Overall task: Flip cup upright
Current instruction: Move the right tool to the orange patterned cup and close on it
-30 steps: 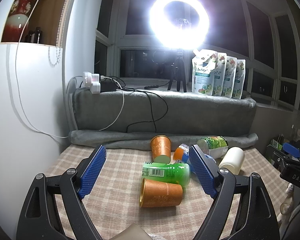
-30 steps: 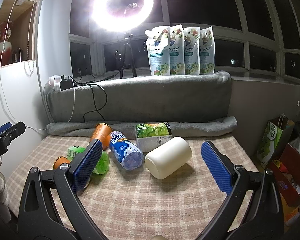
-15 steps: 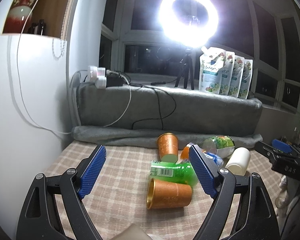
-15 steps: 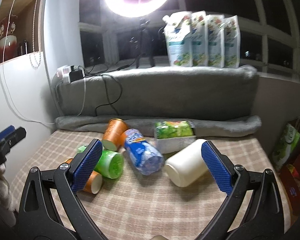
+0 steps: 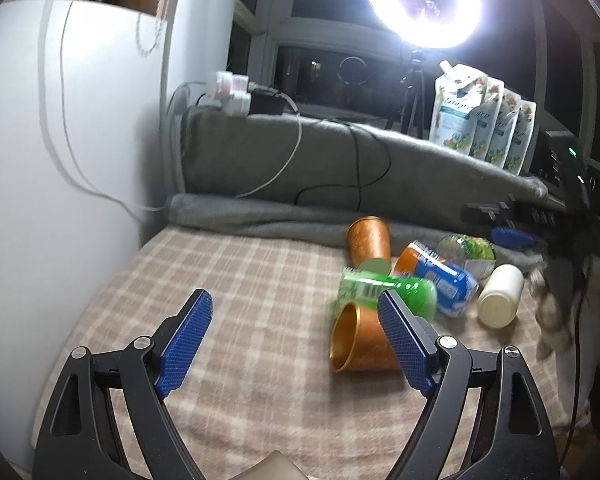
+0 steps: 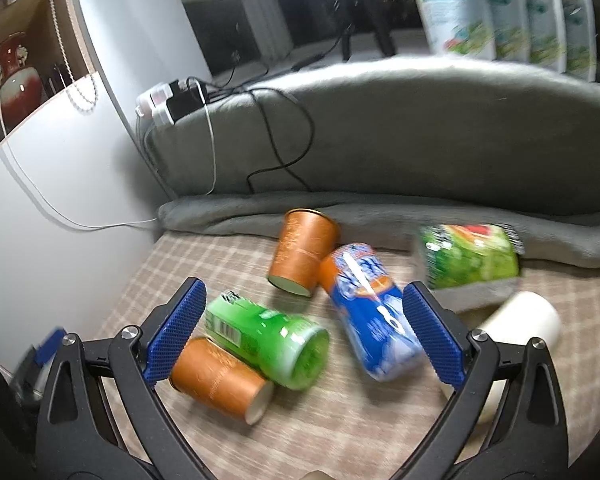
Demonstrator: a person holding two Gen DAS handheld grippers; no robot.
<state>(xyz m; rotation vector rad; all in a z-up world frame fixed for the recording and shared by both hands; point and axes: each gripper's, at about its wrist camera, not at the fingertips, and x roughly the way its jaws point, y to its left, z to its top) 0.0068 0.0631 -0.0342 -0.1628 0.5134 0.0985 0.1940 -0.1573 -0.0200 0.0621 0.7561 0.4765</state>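
Several cups and bottles lie on their sides on a checked cloth. An orange paper cup (image 5: 358, 342) (image 6: 216, 378) lies nearest, its gold mouth facing left in the left wrist view. A second orange cup (image 5: 369, 243) (image 6: 305, 251) lies farther back. A green cup (image 5: 388, 290) (image 6: 272, 336), a blue bottle (image 5: 444, 280) (image 6: 370, 312) and a cream cup (image 5: 500, 295) (image 6: 520, 324) lie between and beside them. My left gripper (image 5: 296, 344) is open and empty, left of the near orange cup. My right gripper (image 6: 304, 338) is open and empty, above the green cup and blue bottle.
A green-labelled pack (image 6: 470, 258) lies against a rolled grey blanket (image 5: 260, 216). A white cabinet (image 5: 60, 160) borders the left. Cables and a power strip (image 5: 236, 92) sit on the grey ledge. Pouches (image 5: 484, 120) and a ring light (image 5: 422, 0) stand behind.
My left gripper swung left, so the cups sit more to the right of its view. My right gripper moved forward and down toward the pile, which now looks much closer.
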